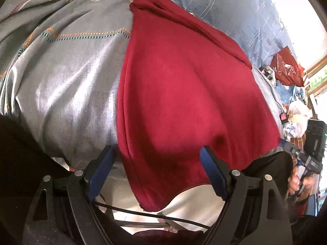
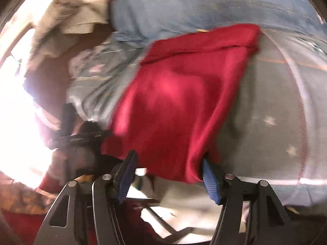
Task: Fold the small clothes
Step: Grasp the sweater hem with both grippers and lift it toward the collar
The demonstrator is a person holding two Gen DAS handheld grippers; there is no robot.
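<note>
A red knitted garment (image 1: 184,85) lies folded on a grey bedsheet (image 1: 67,85), its near edge hanging over the side of the bed. My left gripper (image 1: 157,149) stands wide open over that near edge, with the cloth between its blue pads and neither pad pressing on it. In the right wrist view the same red garment (image 2: 179,94) is blurred. My right gripper (image 2: 169,156) is open at its near corner; the right pad (image 2: 210,175) sits against a fold of cloth, while the left pad stands apart from it. The right gripper's tip (image 1: 286,145) shows at the garment's right corner.
A blue checked cover (image 1: 235,10) lies behind the garment. Right of the bed are a red plastic bag (image 1: 286,67), white bags and small clutter. A beige cloth (image 2: 71,14) hangs at the far left. A person's hand (image 1: 296,183) holds the right gripper.
</note>
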